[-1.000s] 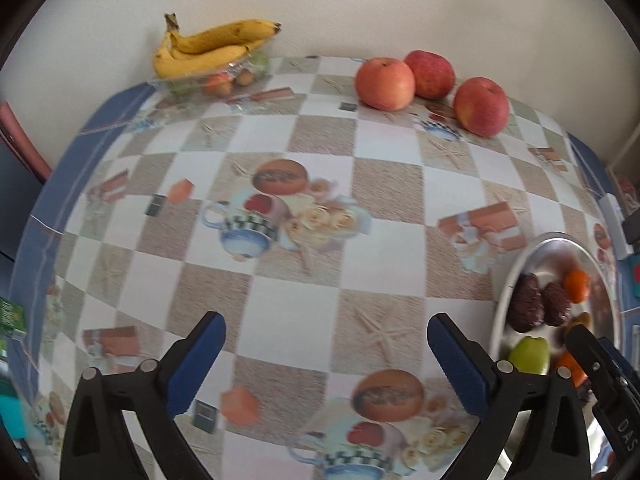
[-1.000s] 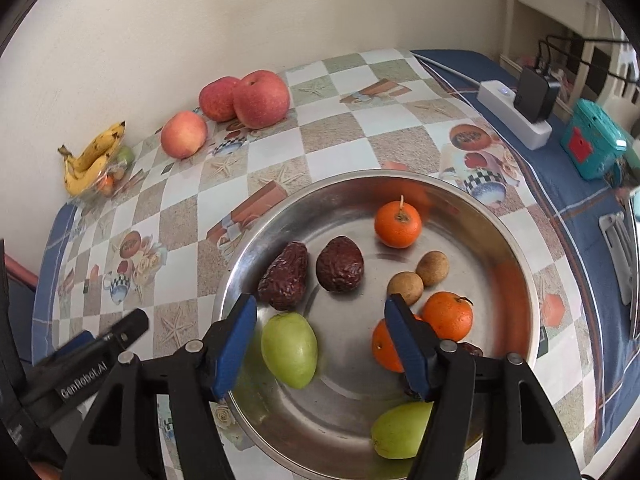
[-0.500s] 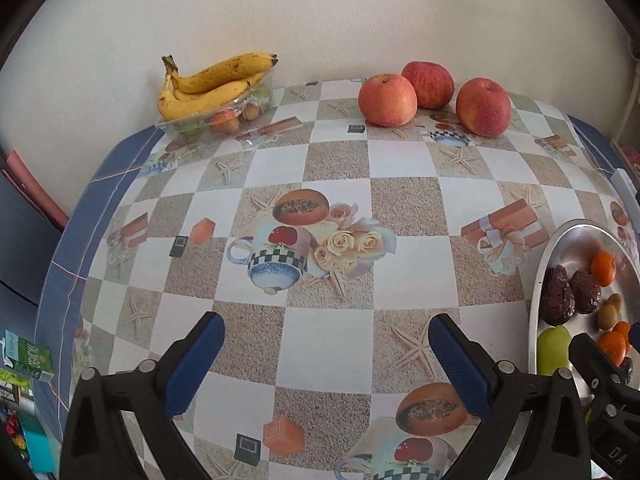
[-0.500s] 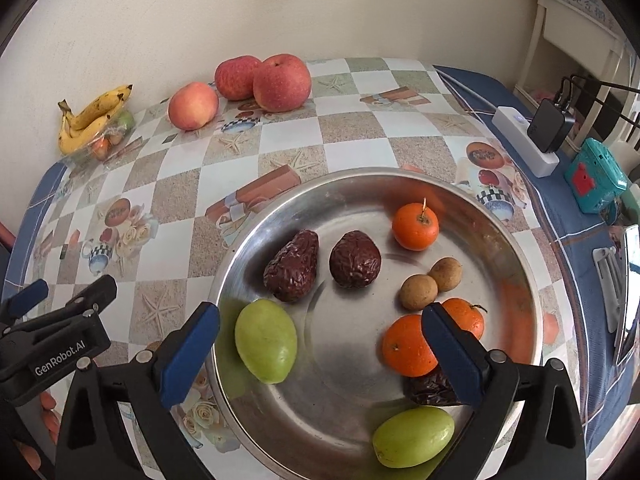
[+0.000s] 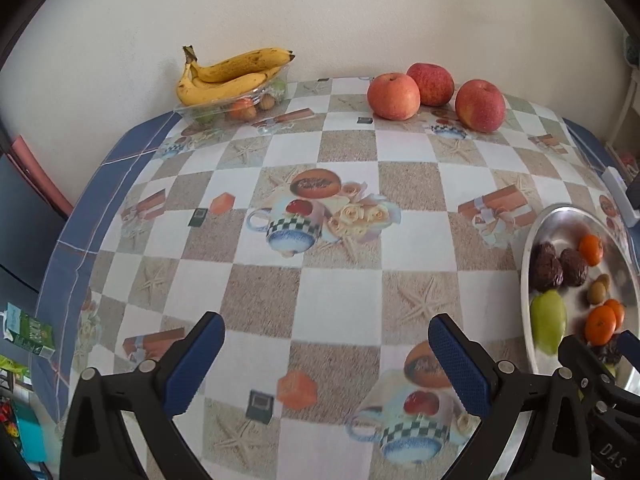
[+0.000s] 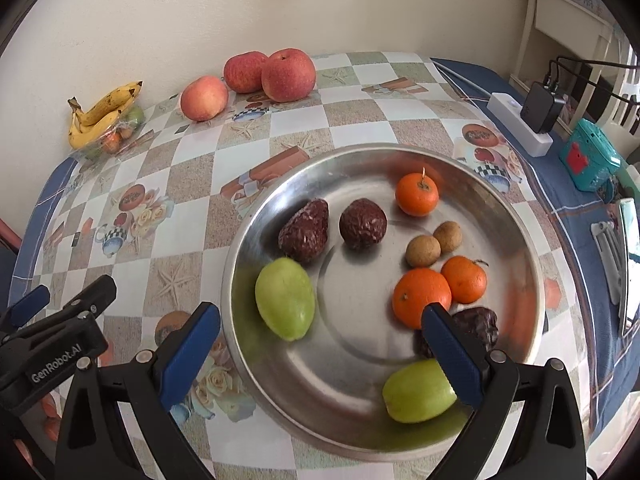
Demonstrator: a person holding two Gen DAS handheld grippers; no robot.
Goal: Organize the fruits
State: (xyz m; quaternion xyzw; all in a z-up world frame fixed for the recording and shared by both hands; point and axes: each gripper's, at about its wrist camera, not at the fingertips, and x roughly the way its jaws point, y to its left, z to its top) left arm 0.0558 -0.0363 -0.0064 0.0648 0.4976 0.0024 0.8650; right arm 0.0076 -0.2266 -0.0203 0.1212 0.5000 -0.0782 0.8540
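A steel bowl [image 6: 516, 216] holds two green fruits [image 6: 285, 298], three oranges [image 6: 417, 194], dark wrinkled dates [image 6: 304, 231] and two small brown fruits [image 6: 423, 251]. My right gripper [image 6: 322, 350] is open and empty above the bowl's near side. My left gripper [image 5: 326, 360] is open and empty over the checked tablecloth, left of the bowl [image 5: 528, 240]. Three apples [image 5: 394, 96] sit at the back by the wall. Bananas [image 5: 236, 76] lie on a clear tray [image 5: 208, 110] of small fruits at the back left.
A white power strip [image 6: 520, 124] with a black plug and a teal box [image 6: 590, 160] lie on the blue cloth border at the right. The wall runs close behind the apples. The table's left edge [image 5: 68, 240] drops to the floor.
Both grippers have drawn back and up, so more of the table shows. The right gripper's jaws have opened wider around the bowl view. No fruit has moved.
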